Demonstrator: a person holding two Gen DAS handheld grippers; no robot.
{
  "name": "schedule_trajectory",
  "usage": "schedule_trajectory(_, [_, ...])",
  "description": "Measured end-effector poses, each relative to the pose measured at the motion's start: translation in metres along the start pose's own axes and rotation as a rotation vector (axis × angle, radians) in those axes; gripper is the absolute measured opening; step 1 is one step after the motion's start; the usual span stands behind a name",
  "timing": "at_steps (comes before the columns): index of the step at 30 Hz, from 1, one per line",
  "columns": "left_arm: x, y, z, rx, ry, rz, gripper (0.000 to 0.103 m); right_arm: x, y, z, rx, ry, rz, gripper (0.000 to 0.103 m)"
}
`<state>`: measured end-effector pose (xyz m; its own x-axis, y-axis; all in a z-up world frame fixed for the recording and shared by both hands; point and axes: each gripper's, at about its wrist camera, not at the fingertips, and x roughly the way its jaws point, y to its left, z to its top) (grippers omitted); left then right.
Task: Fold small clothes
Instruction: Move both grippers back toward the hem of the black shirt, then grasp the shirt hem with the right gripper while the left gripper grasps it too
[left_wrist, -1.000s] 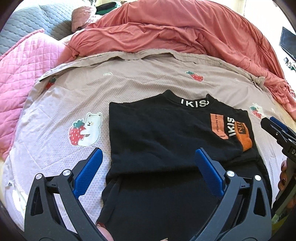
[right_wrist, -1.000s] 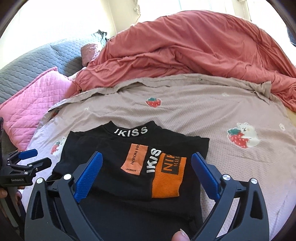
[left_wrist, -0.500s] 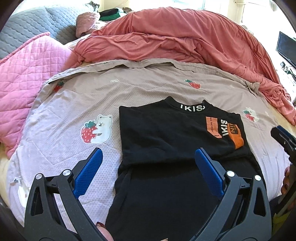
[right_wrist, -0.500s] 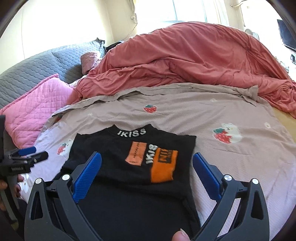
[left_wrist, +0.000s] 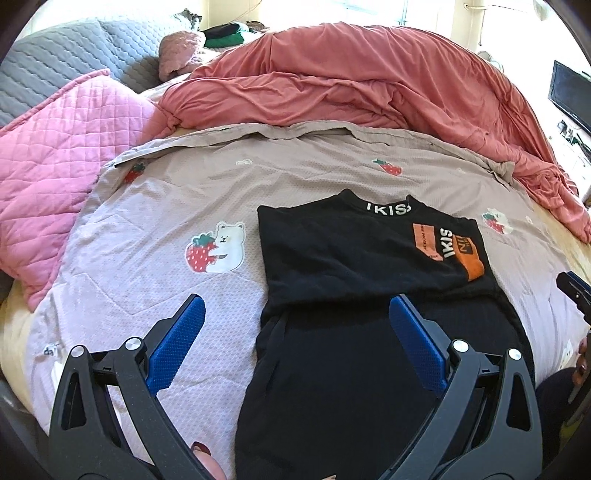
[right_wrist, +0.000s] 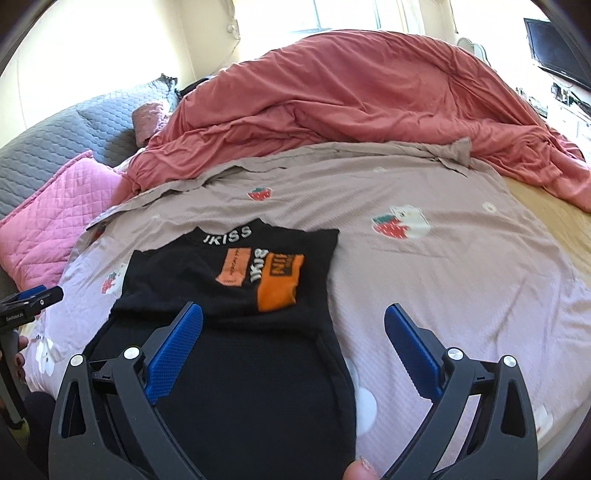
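On bedsheet (left_wrist: 155, 206), folded black shirt (left_wrist: 354, 251)

Both claws draw back and rise away from the black shirt (left_wrist: 354, 254), so the left claw (left_wrist: 295, 328) and right claw (right_wrist: 293, 332) now hang open farther from its folded top, more of the bed (right_wrist: 461, 280) showing around it.

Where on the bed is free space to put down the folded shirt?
Free: the sheet between the pink quilt and the black shirt, and right of the shirt toward the bed edge. Crowded: the far side under the red blanket.
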<state>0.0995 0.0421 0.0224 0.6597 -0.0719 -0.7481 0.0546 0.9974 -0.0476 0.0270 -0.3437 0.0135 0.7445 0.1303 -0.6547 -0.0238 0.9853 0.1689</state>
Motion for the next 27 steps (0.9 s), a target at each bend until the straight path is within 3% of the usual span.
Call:
schedule_trajectory(15, [-0.012, 0.028, -0.026, -0.028, 0.026, 0.004, 0.094, -0.022, 0.003, -0.035, -0.019, 0.115, -0.064, 0.098])
schedule_trajectory(23, [-0.007, 0.050, -0.059, -0.023, 0.110, 0.013, 0.094, -0.022, -0.007, -0.048, 0.012, 0.210, -0.138, 0.098])
schedule_trajectory(27, [0.001, 0.061, -0.078, -0.040, 0.176, 0.018, 0.094, -0.017, -0.007, -0.059, 0.002, 0.301, -0.149, 0.098])
